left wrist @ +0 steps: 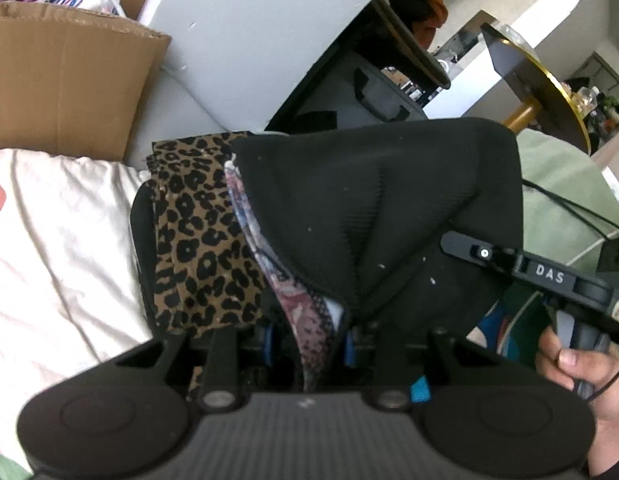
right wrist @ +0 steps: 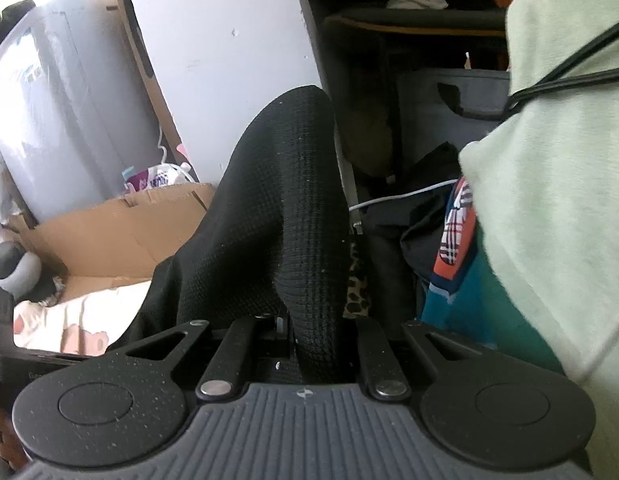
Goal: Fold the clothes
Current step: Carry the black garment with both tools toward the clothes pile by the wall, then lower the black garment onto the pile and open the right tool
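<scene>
Both the left claw (left wrist: pixel 309 340) and right claw (right wrist: pixel 309 336) pinch a limp, light black waffle-knit garment (left wrist: pixel 373 200) at its edge, best hold for folding.

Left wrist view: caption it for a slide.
Left gripper pinches a black knit garment over leopard-print fabric.

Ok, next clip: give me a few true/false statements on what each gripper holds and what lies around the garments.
1. The left gripper pinches black knit fabric together with a paisley-patterned cloth. True.
2. The right gripper is open and holds nothing. False: it is shut on the black knit fabric.
3. A leopard-print garment lies beside the black fabric. True.
4. The cardboard box is on the right of the left wrist view. False: it is at upper left.
5. A pale green cloth fills the right side of the right wrist view. True.
</scene>
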`<action>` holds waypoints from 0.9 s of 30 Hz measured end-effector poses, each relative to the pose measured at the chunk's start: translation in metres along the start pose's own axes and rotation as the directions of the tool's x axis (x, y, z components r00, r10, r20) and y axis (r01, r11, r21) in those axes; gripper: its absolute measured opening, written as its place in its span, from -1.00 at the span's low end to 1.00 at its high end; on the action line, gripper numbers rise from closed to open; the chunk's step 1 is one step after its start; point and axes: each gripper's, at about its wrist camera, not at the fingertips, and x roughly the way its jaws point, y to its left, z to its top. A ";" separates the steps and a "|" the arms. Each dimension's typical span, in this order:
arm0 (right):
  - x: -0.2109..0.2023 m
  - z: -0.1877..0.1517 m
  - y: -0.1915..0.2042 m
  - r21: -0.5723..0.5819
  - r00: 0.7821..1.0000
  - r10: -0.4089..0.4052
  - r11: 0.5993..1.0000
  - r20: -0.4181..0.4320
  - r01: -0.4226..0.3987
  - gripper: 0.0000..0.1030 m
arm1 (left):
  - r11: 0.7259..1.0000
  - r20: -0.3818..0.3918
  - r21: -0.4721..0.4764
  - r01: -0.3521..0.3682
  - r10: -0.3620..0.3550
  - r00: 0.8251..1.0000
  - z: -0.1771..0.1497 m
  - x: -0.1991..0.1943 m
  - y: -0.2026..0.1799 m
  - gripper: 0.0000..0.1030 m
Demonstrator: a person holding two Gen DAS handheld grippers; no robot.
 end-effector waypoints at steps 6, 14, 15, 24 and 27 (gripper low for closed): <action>0.028 0.008 -0.007 0.036 1.000 0.002 0.999 -0.019 -0.001 -0.82 | 1.000 -0.004 0.000 -0.002 0.002 1.000 0.012 0.014 0.012 -0.37; 0.075 0.021 -0.031 0.155 0.997 0.027 0.988 -0.069 -0.016 -0.81 | 0.995 -0.041 -0.098 -0.008 0.004 0.999 0.038 0.046 0.040 -0.37; 0.081 0.021 -0.034 0.164 0.997 0.028 0.986 -0.073 -0.016 -0.81 | 0.994 -0.045 -0.109 -0.012 0.007 0.999 0.041 0.050 0.043 -0.37; 0.131 0.023 -0.054 0.222 0.993 0.025 0.975 -0.112 0.000 -0.80 | 0.991 -0.027 -0.128 -0.046 0.043 0.999 0.052 0.068 0.060 -0.38; 0.143 0.022 -0.056 0.223 0.993 0.025 0.975 -0.114 0.001 -0.80 | 0.988 -0.019 -0.145 -0.052 0.050 0.999 0.054 0.070 0.062 -0.38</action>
